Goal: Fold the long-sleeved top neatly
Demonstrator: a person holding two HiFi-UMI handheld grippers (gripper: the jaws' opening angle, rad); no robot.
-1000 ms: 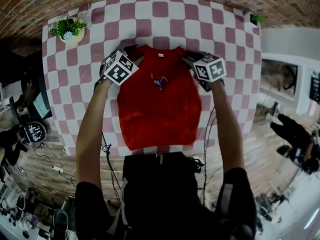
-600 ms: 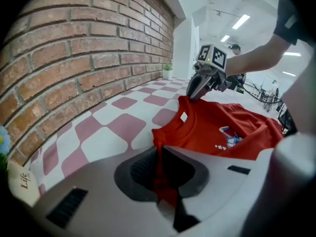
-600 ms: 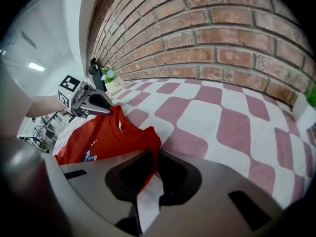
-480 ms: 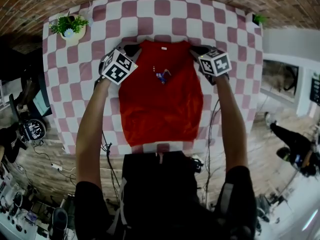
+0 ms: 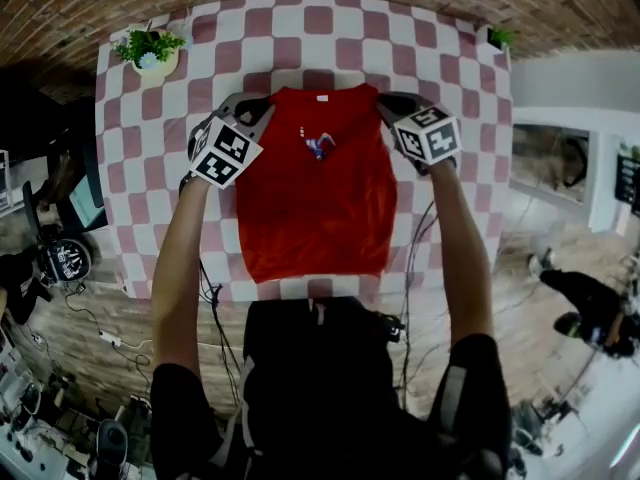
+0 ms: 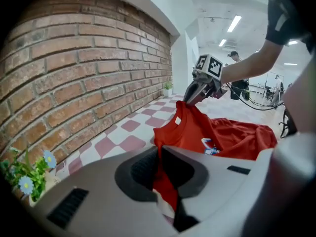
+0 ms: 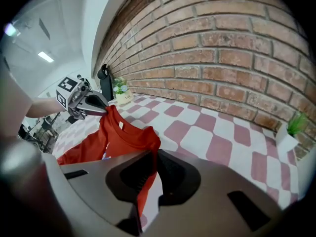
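Red and seemingly soft and light, the long-sleeved top (image 5: 315, 203) is lying on the checked table (image 5: 140, 128), shoulders raised. The left gripper (image 5: 258, 108) and right gripper (image 5: 387, 105), jaws having just been closing, are each pinching a shoulder corner, a sensible hold.

No legible word, number or brand is shown in any view. On the red long-sleeved top (image 5: 315, 203), a small white neck tag (image 5: 321, 98) and a small multicoloured chest print (image 5: 318, 146) are seen, but both are too small for any lettering to be made out. Black-and-white square marker patterns, which are codes and not readable characters, are carried on the cubes of the left gripper (image 5: 258, 108) and the right gripper (image 5: 388, 105).
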